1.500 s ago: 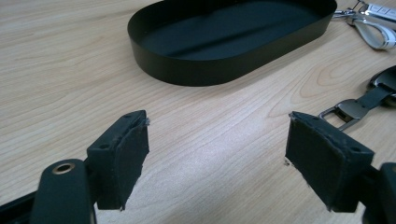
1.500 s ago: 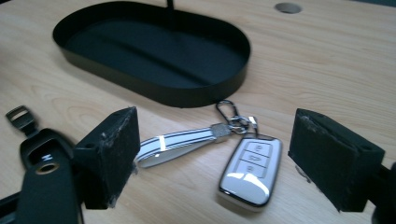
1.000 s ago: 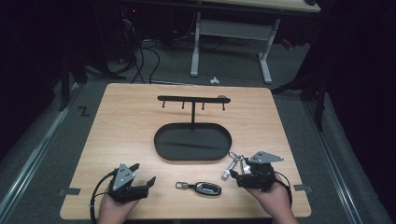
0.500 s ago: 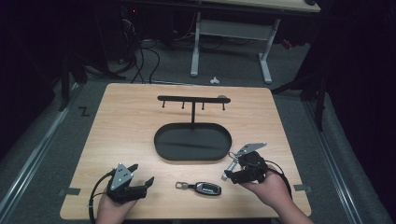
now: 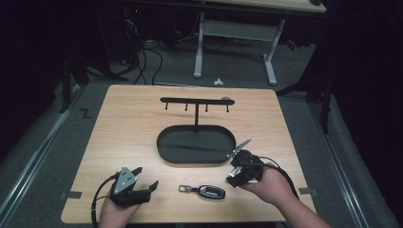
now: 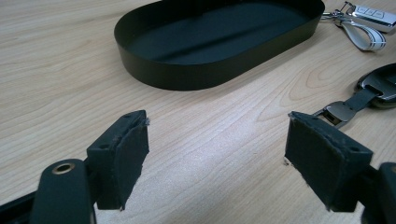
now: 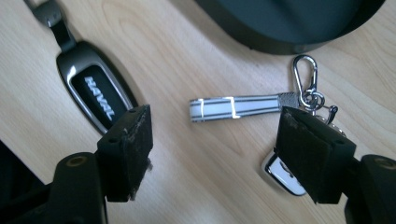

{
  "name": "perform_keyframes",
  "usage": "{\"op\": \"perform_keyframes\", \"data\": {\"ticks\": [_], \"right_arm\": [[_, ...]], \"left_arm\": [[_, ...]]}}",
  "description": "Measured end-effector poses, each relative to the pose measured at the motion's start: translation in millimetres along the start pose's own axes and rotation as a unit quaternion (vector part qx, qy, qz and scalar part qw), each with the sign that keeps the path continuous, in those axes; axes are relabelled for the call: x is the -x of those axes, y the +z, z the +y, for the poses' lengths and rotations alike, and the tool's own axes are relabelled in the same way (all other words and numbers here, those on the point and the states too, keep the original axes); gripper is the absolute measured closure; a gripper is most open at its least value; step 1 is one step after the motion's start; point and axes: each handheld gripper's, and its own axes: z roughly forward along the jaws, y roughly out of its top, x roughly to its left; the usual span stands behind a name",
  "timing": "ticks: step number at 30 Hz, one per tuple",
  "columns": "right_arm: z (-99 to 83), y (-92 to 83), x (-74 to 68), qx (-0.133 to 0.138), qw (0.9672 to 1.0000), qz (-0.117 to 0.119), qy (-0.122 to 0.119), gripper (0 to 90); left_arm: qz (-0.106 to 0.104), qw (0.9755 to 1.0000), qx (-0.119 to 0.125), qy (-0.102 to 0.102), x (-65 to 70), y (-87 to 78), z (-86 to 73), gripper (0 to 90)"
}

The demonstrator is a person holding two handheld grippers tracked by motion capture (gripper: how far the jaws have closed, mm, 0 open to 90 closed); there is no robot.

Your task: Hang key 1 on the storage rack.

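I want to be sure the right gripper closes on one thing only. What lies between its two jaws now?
In the right gripper view, the white striped strap of the silver key fob lies on bare table between the open right gripper jaws, untouched.

On the bench point(image 5: 128, 118), an oval tray point(image 5: 196, 144) lies near the middle, with a hook rack point(image 5: 196, 100) rising from its far side. Before the tray, near the front edge, lies a key fob point(image 5: 207, 191), with the left tongs point(image 5: 145, 187) to its left and the right tongs point(image 5: 234, 175) to its right. Under the right tongs, just beside the tray's rim, lies a second key with strap point(image 7: 233, 108) and clip.
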Motion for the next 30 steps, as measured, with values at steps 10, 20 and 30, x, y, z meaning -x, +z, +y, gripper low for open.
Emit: {"op": "perform_keyframes", "data": {"ticks": [10, 20, 30], "right_arm": [[21.9, 4.7, -25.5, -0.070, 0.9937, 0.011, -0.087, 28.9], [44.3, 20.4, -68.0, -0.071, 0.9837, 0.042, -0.159, 30.5], [68.1, 45.0, -90.8, -0.084, 0.9766, 0.057, -0.190, 35.0]], "left_arm": [[-0.002, 0.9999, -0.010, 0.013, 1.8, 2.2, 0.5, 21.8], [0.005, 0.9999, -0.007, 0.005, -2.1, 1.2, 1.1, 21.9], [0.000, 1.0000, -0.005, -0.002, -4.6, 0.7, 1.0, 21.9]]}}
